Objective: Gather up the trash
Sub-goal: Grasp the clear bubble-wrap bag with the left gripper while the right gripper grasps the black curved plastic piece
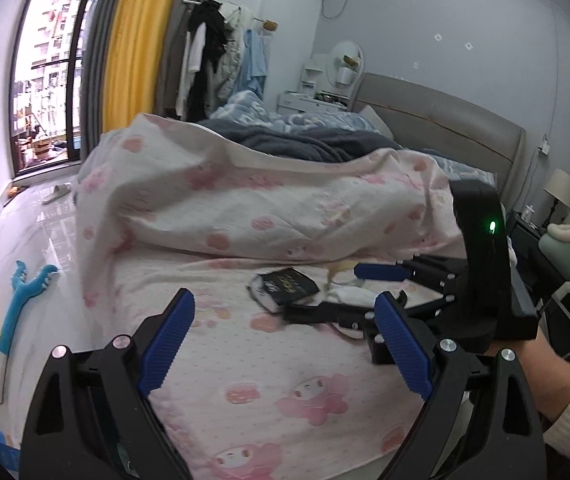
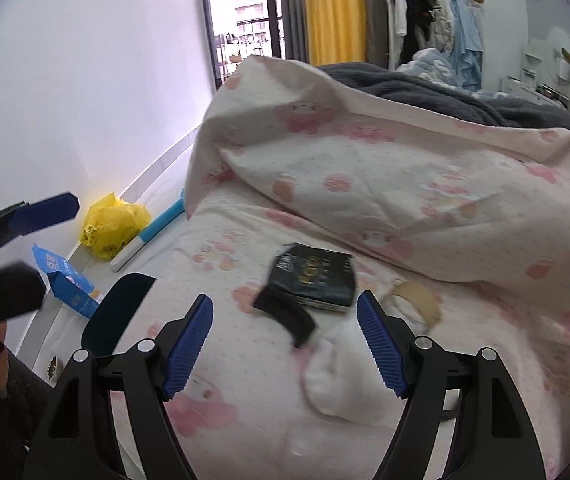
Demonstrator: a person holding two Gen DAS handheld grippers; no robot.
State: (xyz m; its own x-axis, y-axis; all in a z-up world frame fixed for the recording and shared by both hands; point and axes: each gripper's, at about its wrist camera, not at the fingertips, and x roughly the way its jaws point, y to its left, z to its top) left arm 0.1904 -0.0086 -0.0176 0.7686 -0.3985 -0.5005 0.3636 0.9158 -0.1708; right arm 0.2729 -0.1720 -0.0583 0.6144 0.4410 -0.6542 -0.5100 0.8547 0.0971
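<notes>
A black snack wrapper with gold print (image 2: 313,276) lies on the pink-patterned bed sheet (image 2: 245,420); it also shows in the left wrist view (image 1: 287,286). A white crumpled tissue (image 2: 335,372) and a tan peel-like scrap (image 2: 419,300) lie beside it. A small black strip (image 2: 285,316) lies at the wrapper's near corner. My right gripper (image 2: 285,344) is open and empty just short of the wrapper; in the left wrist view it (image 1: 349,292) reaches in from the right around the trash. My left gripper (image 1: 285,344) is open and empty over the sheet.
A bunched pink duvet (image 1: 265,192) rises behind the trash. On the floor left of the bed lie a yellow plastic bag (image 2: 113,226), a blue carton (image 2: 65,280) and a blue-and-white plush toy (image 1: 17,304). A clothes rack (image 1: 221,52) and window (image 1: 45,72) stand beyond.
</notes>
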